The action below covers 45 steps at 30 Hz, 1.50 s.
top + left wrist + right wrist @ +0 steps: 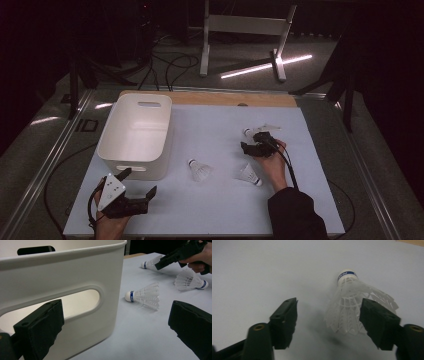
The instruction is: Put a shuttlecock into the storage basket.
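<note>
Three white shuttlecocks with blue-banded corks lie on the pale mat (220, 200). My right gripper (250, 141) (329, 315) is open over the far shuttlecock (261, 128) (348, 302). That one lies between the jaws close to the right-hand jaw, with a wide gap to the left-hand one. A second shuttlecock (200, 170) (145, 296) rests mid-mat and a third (248, 175) (190, 281) by the right wrist. My left gripper (140, 181) (115, 322) stands open and empty at the near corner of the white basket (145, 97) (75, 272).
The basket has oval handle cut-outs and stands on the mat's left side. A wooden strip (210, 97) borders the mat's far edge. Beyond the table are a metal stand (245, 25) and cables on a dark floor. The right gripper's cable (289, 170) runs along the forearm.
</note>
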Available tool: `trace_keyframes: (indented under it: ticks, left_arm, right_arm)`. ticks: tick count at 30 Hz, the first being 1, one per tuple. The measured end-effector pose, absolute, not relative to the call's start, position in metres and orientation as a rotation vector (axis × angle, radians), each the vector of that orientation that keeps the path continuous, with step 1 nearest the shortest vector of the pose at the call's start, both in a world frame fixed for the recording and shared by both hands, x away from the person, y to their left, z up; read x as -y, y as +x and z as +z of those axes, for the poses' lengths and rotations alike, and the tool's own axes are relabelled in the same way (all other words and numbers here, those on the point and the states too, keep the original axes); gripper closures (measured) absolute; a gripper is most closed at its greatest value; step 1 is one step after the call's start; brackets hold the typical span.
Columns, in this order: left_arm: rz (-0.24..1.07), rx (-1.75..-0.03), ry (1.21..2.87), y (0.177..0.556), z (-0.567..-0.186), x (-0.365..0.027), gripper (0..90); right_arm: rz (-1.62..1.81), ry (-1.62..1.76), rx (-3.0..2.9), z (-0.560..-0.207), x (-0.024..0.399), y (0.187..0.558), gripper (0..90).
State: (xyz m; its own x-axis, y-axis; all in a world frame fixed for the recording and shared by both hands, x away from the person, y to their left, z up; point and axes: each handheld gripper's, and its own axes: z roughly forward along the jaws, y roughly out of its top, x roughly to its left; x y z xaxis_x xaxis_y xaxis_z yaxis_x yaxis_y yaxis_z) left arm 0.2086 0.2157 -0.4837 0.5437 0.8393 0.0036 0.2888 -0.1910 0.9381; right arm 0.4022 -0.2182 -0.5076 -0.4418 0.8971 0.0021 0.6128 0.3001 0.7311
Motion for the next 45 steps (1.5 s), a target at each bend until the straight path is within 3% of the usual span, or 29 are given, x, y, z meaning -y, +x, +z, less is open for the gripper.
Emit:
trace_keyframes:
  ticks: [25, 45]
  left_arm:
    - [0.665, -0.944, 1.744, 0.208, -0.484, -0.216, 0.6]
    - [0.668, -0.948, 1.741, 0.208, -0.483, -0.216, 0.6]
  right_arm:
    - [0.895, 1.352, -2.166, -0.515, 0.218, 0.409, 87.2]
    - [0.867, 1.233, -2.208, -0.5, 0.217, 0.398, 89.8]
